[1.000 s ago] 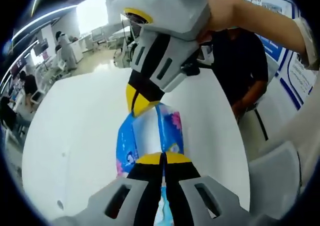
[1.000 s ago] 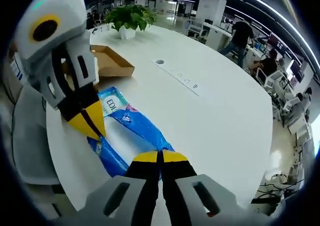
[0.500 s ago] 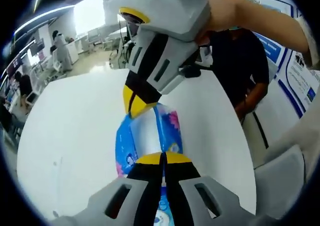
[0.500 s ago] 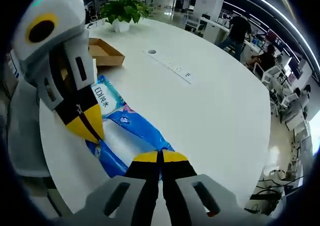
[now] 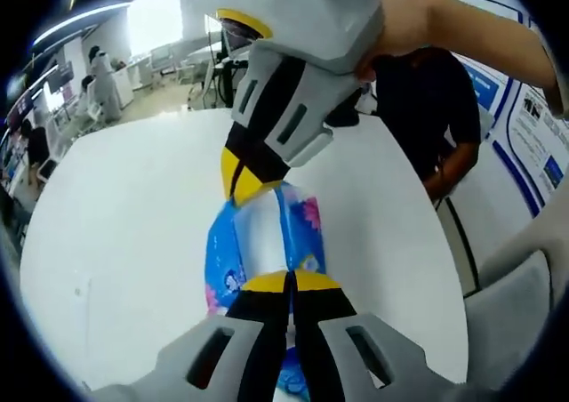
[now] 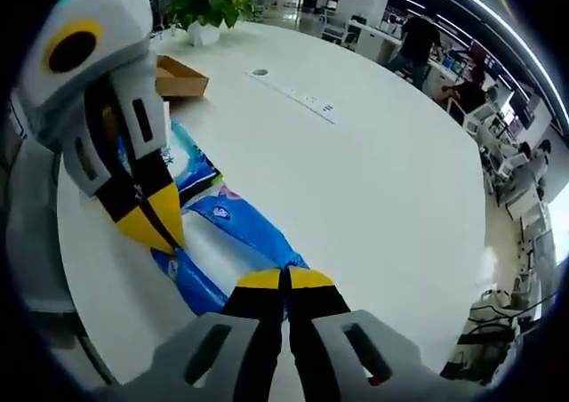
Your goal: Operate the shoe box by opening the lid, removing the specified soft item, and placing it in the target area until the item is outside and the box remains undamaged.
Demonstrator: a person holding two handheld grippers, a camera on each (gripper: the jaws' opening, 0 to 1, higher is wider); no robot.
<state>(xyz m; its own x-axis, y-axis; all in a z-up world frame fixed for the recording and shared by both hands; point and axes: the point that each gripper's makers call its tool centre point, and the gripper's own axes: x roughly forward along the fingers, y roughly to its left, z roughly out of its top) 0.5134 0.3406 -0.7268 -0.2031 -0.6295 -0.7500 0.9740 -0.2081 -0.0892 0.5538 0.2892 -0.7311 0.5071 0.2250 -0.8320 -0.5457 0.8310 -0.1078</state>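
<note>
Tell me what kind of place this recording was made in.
Most likely an open-plan office or lab: a large round white table with a built-in power strip, a potted green plant, and rows of desks with people working beyond it.

Big white round table (image 6: 373, 188), open-plan office behind. Potted plant (image 6: 206, 9) at 11 o'clock in right gripper view, desks and people (image 6: 418, 39) at 1–2. Bright window (image 5: 164, 15) at 11 in left gripper view, blue posters (image 5: 533, 126) at 3.
</note>
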